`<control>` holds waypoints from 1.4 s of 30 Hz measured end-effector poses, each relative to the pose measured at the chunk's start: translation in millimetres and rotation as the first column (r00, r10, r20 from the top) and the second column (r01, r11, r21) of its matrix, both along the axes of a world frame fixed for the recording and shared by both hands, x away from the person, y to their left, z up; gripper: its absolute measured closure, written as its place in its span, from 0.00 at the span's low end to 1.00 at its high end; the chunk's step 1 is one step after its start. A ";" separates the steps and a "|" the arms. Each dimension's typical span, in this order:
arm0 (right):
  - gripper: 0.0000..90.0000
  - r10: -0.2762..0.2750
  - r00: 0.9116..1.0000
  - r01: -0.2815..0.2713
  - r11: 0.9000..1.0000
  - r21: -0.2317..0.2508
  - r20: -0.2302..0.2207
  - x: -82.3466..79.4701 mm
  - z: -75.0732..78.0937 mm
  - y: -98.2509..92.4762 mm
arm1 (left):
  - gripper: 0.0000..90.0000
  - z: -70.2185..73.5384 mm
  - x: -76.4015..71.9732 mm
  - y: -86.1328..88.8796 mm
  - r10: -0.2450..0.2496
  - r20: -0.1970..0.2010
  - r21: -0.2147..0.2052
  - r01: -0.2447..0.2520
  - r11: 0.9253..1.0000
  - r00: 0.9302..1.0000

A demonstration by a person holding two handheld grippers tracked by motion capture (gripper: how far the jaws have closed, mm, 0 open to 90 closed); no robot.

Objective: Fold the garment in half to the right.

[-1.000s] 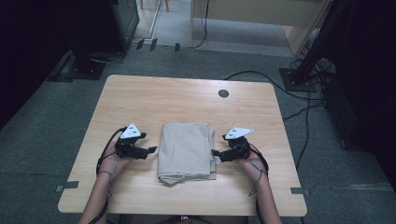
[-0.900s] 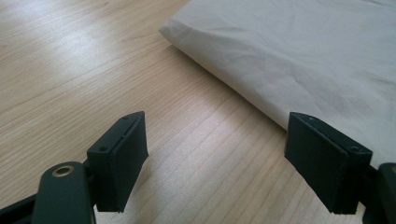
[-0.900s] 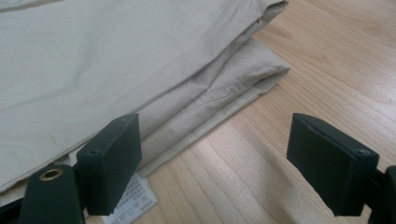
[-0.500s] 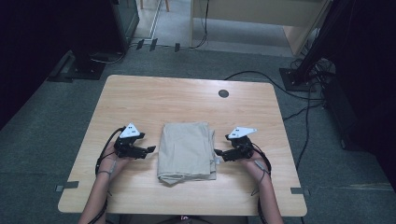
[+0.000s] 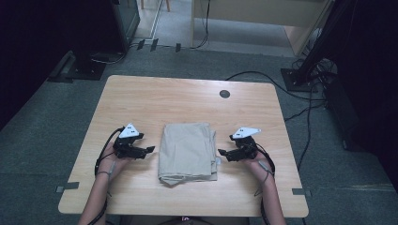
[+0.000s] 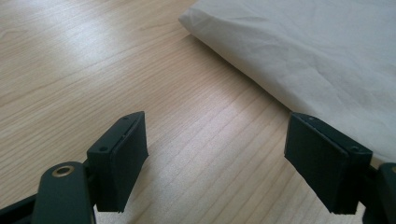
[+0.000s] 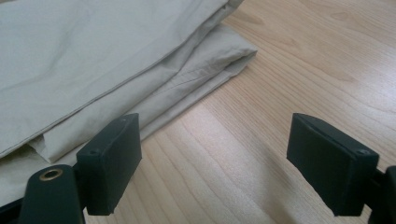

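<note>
A folded beige cloth (image 5: 187, 152) lies flat at the middle of the wooden table (image 5: 187, 101). My left gripper (image 5: 149, 150) rests just left of the cloth, jaws open and pointing at its left edge, with bare wood between them. In the left gripper view the cloth (image 6: 308, 51) fills the upper right, ahead of the left gripper (image 6: 229, 163). My right gripper (image 5: 220, 152) sits just right of the cloth, open and empty. The right gripper view shows the cloth's layered edges (image 7: 116, 70) at the left, with the right gripper (image 7: 215, 163) over wood beside them.
A small dark round grommet (image 5: 224, 93) sits near the table's far edge. Cables (image 5: 263, 77) and a stand base (image 5: 82, 68) lie on the grey floor beyond the table. Bare wood surrounds the cloth on all sides.
</note>
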State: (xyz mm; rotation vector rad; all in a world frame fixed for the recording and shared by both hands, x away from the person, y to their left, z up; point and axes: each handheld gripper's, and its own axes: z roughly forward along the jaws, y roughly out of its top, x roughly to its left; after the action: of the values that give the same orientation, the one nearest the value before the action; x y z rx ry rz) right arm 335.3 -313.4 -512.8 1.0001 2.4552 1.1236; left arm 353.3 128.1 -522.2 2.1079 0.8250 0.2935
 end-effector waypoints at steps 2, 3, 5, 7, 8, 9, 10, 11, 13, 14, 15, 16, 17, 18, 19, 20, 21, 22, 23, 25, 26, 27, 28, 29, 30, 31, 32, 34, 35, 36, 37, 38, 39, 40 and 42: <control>0.19 -0.004 1.000 0.004 1.000 0.000 0.000 -0.1 0.2 -1.5 | 0.24 0.1 0.1 0.8 0.002 0.002 0.000 -0.002 1.000 1.000; 0.19 -0.006 1.000 0.006 1.000 0.000 0.000 -0.1 0.3 -2.3 | 0.24 0.2 0.1 1.2 0.004 0.003 0.001 -0.004 1.000 1.000; 0.19 -0.007 1.000 0.007 1.000 -0.002 0.002 0.0 0.3 -3.8 | 0.24 0.4 0.2 2.0 0.007 0.005 0.001 -0.007 1.000 1.000; 0.19 -0.013 1.000 0.013 1.000 -0.002 0.003 0.0 0.2 -5.1 | 0.24 0.3 0.3 2.6 0.008 0.005 0.001 -0.008 1.000 1.000; 0.19 -0.014 1.000 0.014 1.000 -0.001 0.002 0.0 0.2 -5.8 | 0.24 0.1 0.3 2.6 0.008 0.006 0.004 -0.008 1.000 1.000; 0.19 -0.016 1.000 0.016 1.000 -0.002 0.002 0.1 0.0 -6.5 | 0.24 -0.1 0.3 2.6 0.009 0.006 0.006 -0.009 1.000 1.000; 0.19 -0.017 1.000 0.017 1.000 -0.003 0.003 0.2 -0.2 -7.3 | 0.24 -0.3 0.4 2.7 0.011 0.006 0.007 -0.011 1.000 1.000; 0.19 -0.017 1.000 0.017 1.000 -0.002 0.004 0.3 -0.2 -8.0 | 0.24 -0.4 0.5 2.8 0.011 0.007 0.009 -0.011 1.000 1.000; 0.19 -0.024 1.000 0.024 1.000 0.001 0.003 0.1 0.0 -9.3 | 0.24 -0.4 0.5 2.9 0.012 0.008 0.010 -0.012 1.000 1.000; 0.19 -0.025 1.000 0.025 1.000 0.001 0.003 0.2 0.0 -10.0 | 0.24 -0.4 0.5 3.0 0.012 0.008 0.010 -0.012 1.000 1.000; 0.19 -0.025 1.000 0.025 1.000 0.002 0.004 0.4 -0.2 -10.5 | 0.24 -0.4 0.5 3.2 0.012 0.010 0.011 -0.012 1.000 1.000; 0.19 -0.026 1.000 0.026 1.000 0.003 0.004 0.4 -0.5 -11.1 | 0.24 -0.3 0.5 3.4 0.013 0.010 0.010 -0.013 1.000 1.000; 0.19 -0.028 1.000 0.028 1.000 0.001 0.003 0.4 -0.6 -11.8 | 0.24 -0.2 0.6 3.7 0.013 0.010 0.010 -0.013 1.000 1.000; 0.19 -0.030 1.000 0.030 1.000 -0.002 0.002 0.5 -0.7 -12.4 | 0.24 -0.1 0.5 4.0 0.015 0.010 0.010 -0.015 1.000 1.000; 0.19 -0.033 0.999 0.033 0.999 -0.004 0.002 0.4 -0.8 -13.0 | 0.24 0.0 0.6 4.3 0.017 0.010 0.011 -0.017 1.000 1.000; 0.19 -0.034 0.999 0.034 0.999 -0.004 0.001 0.4 -1.0 -13.5 | 0.24 0.1 0.6 4.7 0.018 0.011 0.011 -0.018 1.000 1.000; 0.19 -0.035 0.999 0.035 0.999 -0.004 0.002 0.5 -1.2 -14.2 | 0.24 0.1 0.6 4.9 0.020 0.012 0.010 -0.020 1.000 1.000; 0.19 -0.037 0.999 0.037 0.999 -0.004 0.000 0.6 -1.3 -14.7 | 0.24 0.1 0.6 5.1 0.022 0.012 0.009 -0.022 1.000 1.000; 0.19 -0.037 0.999 0.037 0.999 -0.005 0.002 0.7 -1.4 -15.2 | 0.24 0.1 0.7 5.3 0.023 0.012 0.009 -0.023 1.000 1.000; 0.19 -0.037 0.999 0.037 0.999 -0.007 0.000 0.7 -1.6 -16.1 | 0.24 0.1 0.8 5.9 0.024 0.013 0.008 -0.024 1.000 1.000; 0.19 -0.038 0.999 0.038 0.999 -0.008 0.000 0.7 -1.6 -16.6 | 0.24 0.1 0.8 6.1 0.025 0.014 0.009 -0.025 1.000 1.000; 0.19 -0.040 0.999 0.040 0.999 -0.009 -0.001 0.6 -1.7 -17.0 | 0.24 0.2 0.8 6.4 0.026 0.015 0.009 -0.026 1.000 1.000; 0.19 -0.040 0.999 0.040 0.999 -0.008 -0.002 0.6 -1.9 -17.5 | 0.24 0.3 0.8 6.9 0.026 0.014 0.011 -0.026 1.000 1.000; 0.19 -0.041 0.999 0.041 0.999 -0.010 -0.001 0.7 -1.9 -18.1 | 0.24 0.3 0.8 7.4 0.027 0.013 0.009 -0.027 1.000 1.000; 0.19 -0.042 0.999 0.042 0.999 -0.011 -0.003 0.5 -1.9 -18.5 | 0.24 0.4 0.8 7.9 0.029 0.012 0.007 -0.029 1.000 1.000; 0.19 -0.042 0.999 0.042 0.999 -0.011 -0.004 0.2 -1.9 -18.9 | 0.24 0.6 0.8 8.2 0.032 0.012 0.005 -0.032 0.999 0.999; 0.19 -0.040 0.999 0.040 0.999 -0.010 -0.003 -0.1 -1.8 -19.2 | 0.24 0.7 0.8 8.7 0.033 0.013 0.005 -0.033 0.999 0.999; 0.19 -0.037 0.999 0.037 0.999 -0.014 -0.002 -0.5 -1.6 -20.0 | 0.24 0.9 1.0 9.7 0.034 0.014 0.006 -0.034 0.999 0.999; 0.19 -0.037 0.999 0.037 0.999 -0.016 -0.003 -0.7 -1.6 -20.5 | 0.24 1.0 1.1 10.1 0.036 0.015 0.007 -0.036 0.999 0.999; 0.19 -0.037 0.999 0.037 0.999 -0.018 -0.002 -0.6 -1.7 -21.0 | 0.24 0.9 1.2 10.5 0.036 0.015 0.007 -0.037 0.999 0.999; 0.19 -0.041 0.999 0.041 0.999 -0.020 -0.005 -0.9 -1.7 -21.5 | 0.24 0.8 1.1 10.7 0.039 0.014 0.005 -0.039 0.999 0.999; 0.19 -0.042 0.999 0.042 0.999 -0.022 -0.004 -0.8 -1.7 -22.1 | 0.24 0.6 1.1 10.9 0.040 0.014 0.005 -0.040 0.999 0.999; 0.19 -0.042 0.999 0.042 0.999 -0.022 -0.003 -0.7 -1.8 -22.7 | 0.24 0.6 1.3 11.2 0.040 0.015 0.007 -0.040 0.999 0.999; 0.19 -0.041 0.999 0.041 0.999 -0.023 -0.001 -0.6 -1.8 -23.5 | 0.24 0.4 1.3 11.4 0.041 0.015 0.007 -0.041 0.999 0.999; 0.19 -0.047 0.999 0.047 0.999 -0.024 -0.005 -0.8 -1.8 -24.8 | 0.24 0.3 1.4 11.7 0.042 0.015 0.009 -0.042 0.999 0.999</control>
State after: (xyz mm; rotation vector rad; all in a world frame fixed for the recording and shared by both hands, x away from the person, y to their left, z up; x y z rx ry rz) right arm 334.6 -338.1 -514.5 1.0498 2.4301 1.0755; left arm 354.7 139.8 -522.0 2.0969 0.8619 0.3351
